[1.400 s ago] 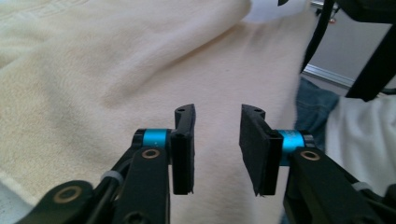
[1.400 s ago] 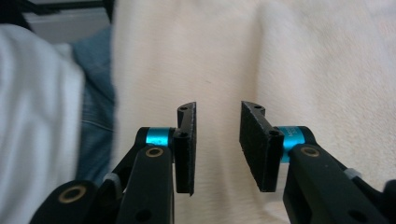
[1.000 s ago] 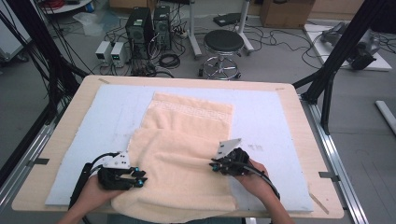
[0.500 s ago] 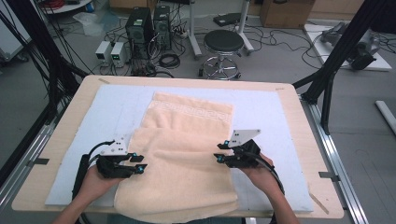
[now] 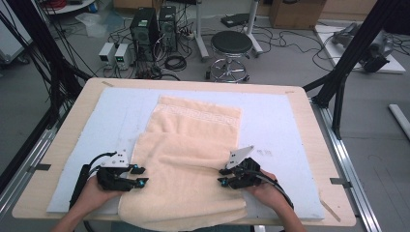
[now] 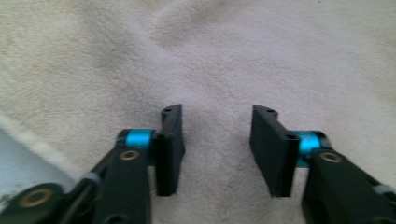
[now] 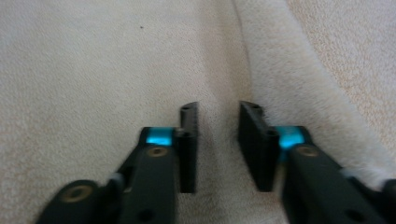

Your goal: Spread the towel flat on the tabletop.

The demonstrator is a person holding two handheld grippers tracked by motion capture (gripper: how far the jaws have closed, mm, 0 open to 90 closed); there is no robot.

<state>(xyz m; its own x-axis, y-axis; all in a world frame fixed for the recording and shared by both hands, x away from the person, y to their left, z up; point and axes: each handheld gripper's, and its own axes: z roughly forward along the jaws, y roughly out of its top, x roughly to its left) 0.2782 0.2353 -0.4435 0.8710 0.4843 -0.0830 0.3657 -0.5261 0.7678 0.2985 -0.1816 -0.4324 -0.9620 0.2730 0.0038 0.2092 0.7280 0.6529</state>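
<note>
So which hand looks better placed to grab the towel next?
Probably the right. The right tongs have narrower jaws astride a raised fold of the towel; the left tongs gape wider over flatter cloth.

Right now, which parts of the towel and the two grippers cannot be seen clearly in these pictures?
- Towel: in the high view its near edge hangs past the table's front and the picture's bottom edge cuts it off.
- Left gripper: in the high view its jaw tips are too small to tell whether they press the cloth.
- Right gripper: in the right gripper view blur hides whether a fold sits between the pads.
</note>
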